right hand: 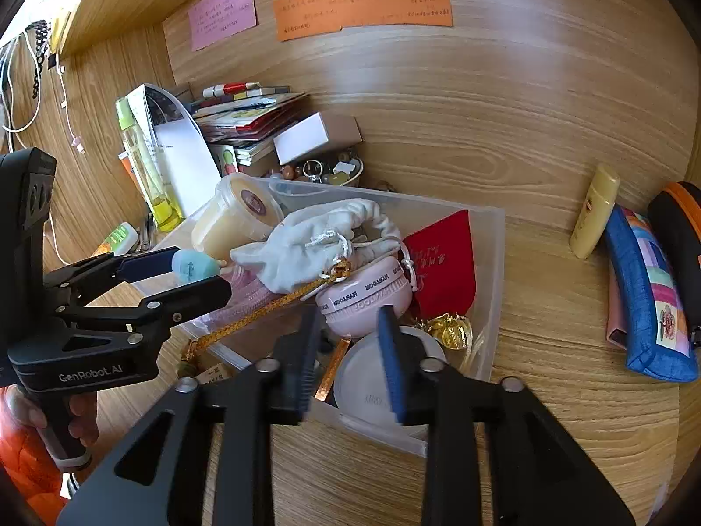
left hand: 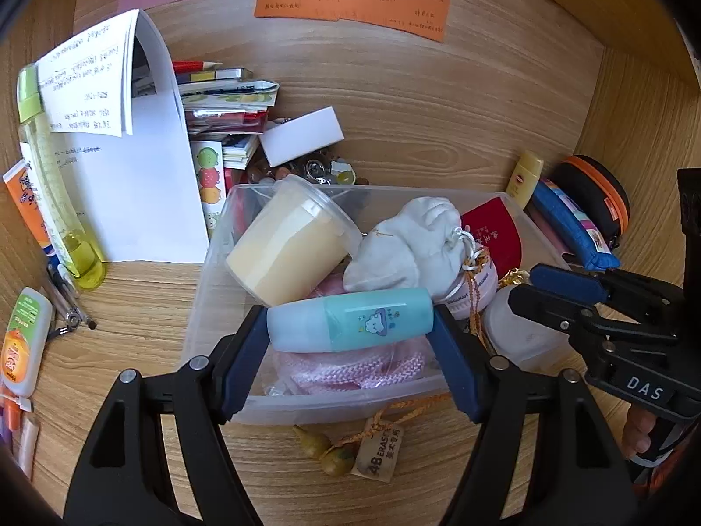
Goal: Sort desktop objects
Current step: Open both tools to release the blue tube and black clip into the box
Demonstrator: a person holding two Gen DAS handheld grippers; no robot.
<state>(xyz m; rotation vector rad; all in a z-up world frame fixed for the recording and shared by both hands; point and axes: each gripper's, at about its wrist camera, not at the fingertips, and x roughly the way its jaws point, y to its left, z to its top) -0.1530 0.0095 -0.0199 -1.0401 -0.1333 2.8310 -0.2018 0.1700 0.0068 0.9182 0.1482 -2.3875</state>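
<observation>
My left gripper [left hand: 350,313] is shut on a pale blue bottle [left hand: 350,320], which lies crosswise between the pads over the near side of a clear plastic bin [left hand: 210,289]. The right wrist view shows that left gripper [right hand: 197,269] holding the bottle [right hand: 195,265] by its ends. The bin holds a cream tub [left hand: 289,241], a white drawstring pouch [left hand: 407,245], a red pouch [left hand: 495,228] and a pink round case [right hand: 363,302]. My right gripper [right hand: 350,328] hangs open over a white round container [right hand: 368,385] in the bin's near corner, with nothing pressed between its pads.
A gold cord with a gourd charm and tag [left hand: 377,447] hangs over the bin's front wall. Papers [left hand: 131,166], a yellow-green bottle [left hand: 57,184] and stacked booklets lie left. A yellow tube [right hand: 593,210], a blue pencil case [right hand: 648,298] and a black-and-orange case [right hand: 679,228] lie right.
</observation>
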